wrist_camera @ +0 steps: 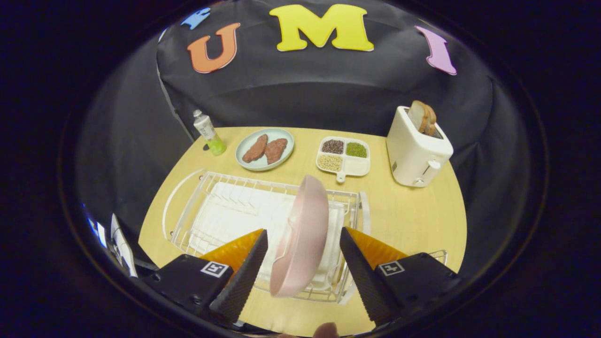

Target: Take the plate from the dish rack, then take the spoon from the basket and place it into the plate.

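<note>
A pink plate (303, 234) stands on its edge in the white wire dish rack (220, 206), near the rack's right end. My gripper (303, 237) is open, with one finger on each side of the plate and a gap between each pad and the plate. The left finger (244, 272) and the right finger (361, 272) hang just above the rack's near edge. A corner of a wire basket (439, 256) peeks out behind the right finger; I cannot see a spoon in it.
On the wooden table (413, 220) beyond the rack sit a green-tinted bottle (209, 134), a pale plate with two meat pieces (264, 149), a divided dish of grains (343, 156) and a white toaster with bread (418, 148).
</note>
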